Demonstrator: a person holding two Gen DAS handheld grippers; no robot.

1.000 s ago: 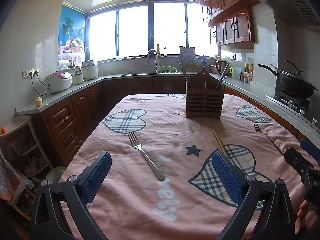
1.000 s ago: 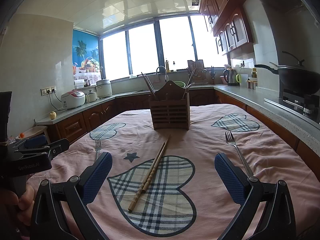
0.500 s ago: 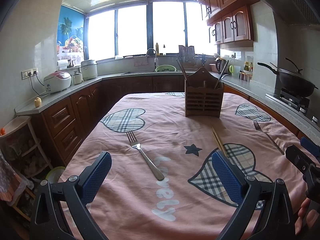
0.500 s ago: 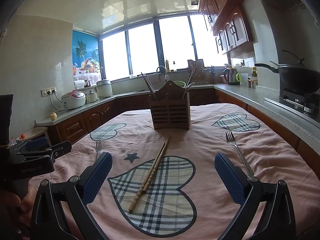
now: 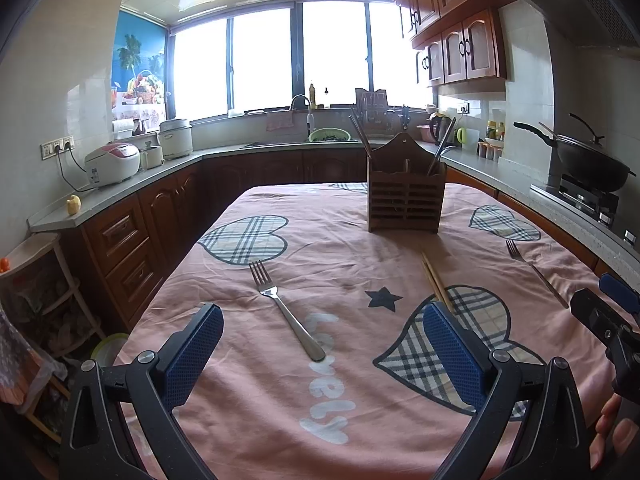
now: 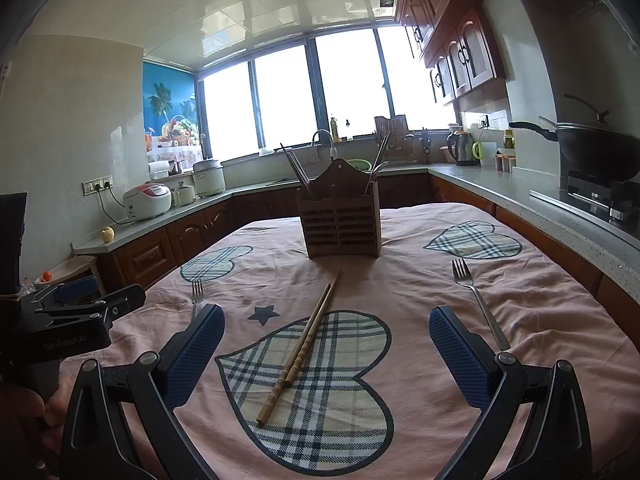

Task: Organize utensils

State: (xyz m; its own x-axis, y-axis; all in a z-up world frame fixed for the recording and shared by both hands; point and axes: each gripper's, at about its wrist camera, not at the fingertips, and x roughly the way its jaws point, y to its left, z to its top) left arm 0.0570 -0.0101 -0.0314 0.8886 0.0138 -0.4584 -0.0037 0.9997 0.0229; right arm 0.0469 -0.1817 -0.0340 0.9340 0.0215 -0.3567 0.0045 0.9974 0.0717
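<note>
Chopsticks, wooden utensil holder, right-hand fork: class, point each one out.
chopsticks (image 6: 304,346), right wrist view, mid-shaft of the pair.
wooden utensil holder (image 6: 340,226), right wrist view, slatted front.
right-hand fork (image 6: 478,304), right wrist view, handle.

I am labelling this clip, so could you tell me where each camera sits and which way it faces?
Left wrist: on the left gripper, low over the table, facing the utensil holder; the right gripper shows at right.
Right wrist: on the right gripper, aimed over the chopsticks; the left gripper shows at left.
Shared: holder, chopsticks, both forks.
</note>
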